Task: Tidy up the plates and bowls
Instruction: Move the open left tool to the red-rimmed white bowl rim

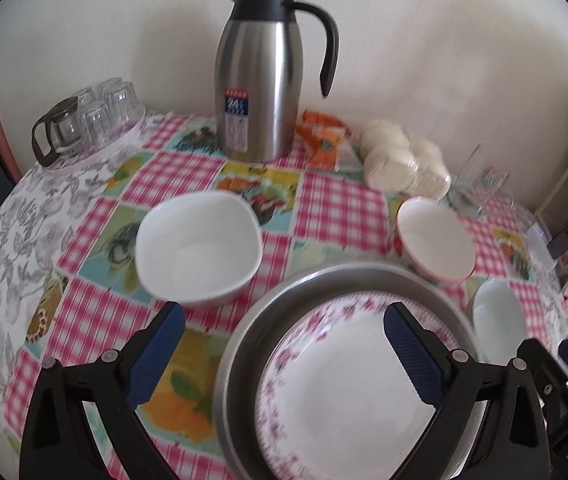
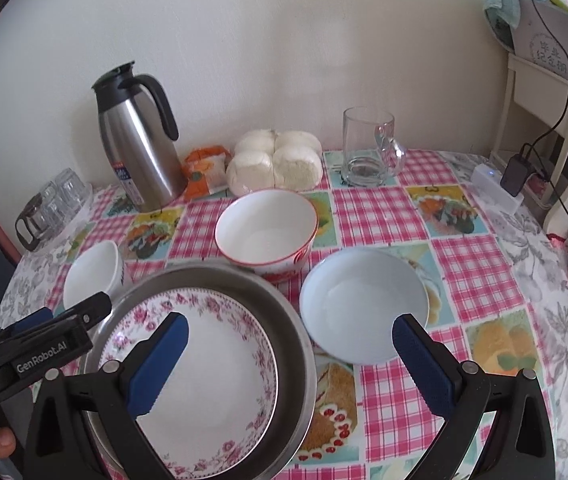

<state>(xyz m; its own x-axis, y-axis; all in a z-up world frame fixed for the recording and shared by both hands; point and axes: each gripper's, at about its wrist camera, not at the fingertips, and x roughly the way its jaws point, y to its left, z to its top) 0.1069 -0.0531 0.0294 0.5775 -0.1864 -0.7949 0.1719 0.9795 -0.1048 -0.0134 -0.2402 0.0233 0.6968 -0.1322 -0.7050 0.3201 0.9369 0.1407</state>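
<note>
A pink-flowered plate [image 1: 340, 384] [image 2: 203, 376] lies inside a metal pan [image 1: 243, 344] [image 2: 296, 344] at the table's near side. A white square bowl [image 1: 197, 248] [image 2: 91, 272] stands left of the pan. A red-rimmed bowl [image 1: 436, 240] [image 2: 265, 232] stands behind it. A pale blue bowl [image 1: 498, 316] [image 2: 364, 304] stands to its right. My left gripper [image 1: 284, 356] is open and empty over the pan's left rim. My right gripper [image 2: 290, 364] is open and empty, spanning the pan's right rim and the blue bowl.
A steel thermos jug [image 1: 259, 80] [image 2: 135, 136], an orange packet [image 2: 203, 172], bagged white buns [image 1: 400, 164] [image 2: 275, 164] and a glass mug [image 2: 368, 148] stand along the back wall. Upturned glasses on a tray [image 1: 91, 120] [image 2: 51, 204] sit back left. A shelf, cables and a charger [image 2: 520, 172] are at the right.
</note>
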